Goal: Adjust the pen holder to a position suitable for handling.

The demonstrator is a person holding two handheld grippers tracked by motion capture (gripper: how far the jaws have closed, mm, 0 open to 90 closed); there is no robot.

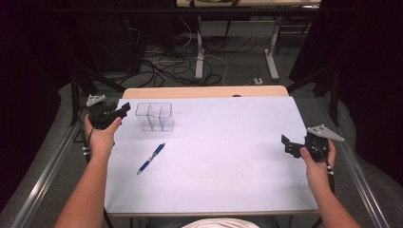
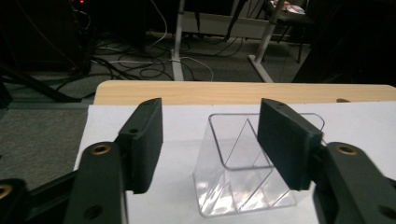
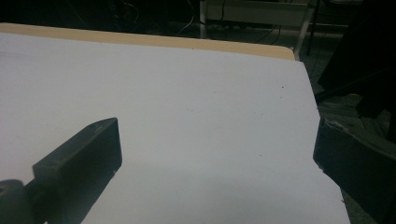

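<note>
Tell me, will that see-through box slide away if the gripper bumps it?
Probably. The clear plastic organizer looks thin-walled and empty, so likely light, and the white tabletop looks smooth. Its hard, glossy walls may feel slippery. It sits low and wide, so tipping seems unlikely.

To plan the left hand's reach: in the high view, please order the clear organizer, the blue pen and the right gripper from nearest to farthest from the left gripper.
From the left gripper:
1. clear organizer, just to its right.
2. blue pen, nearer the person.
3. right gripper, at the far right edge.
</note>
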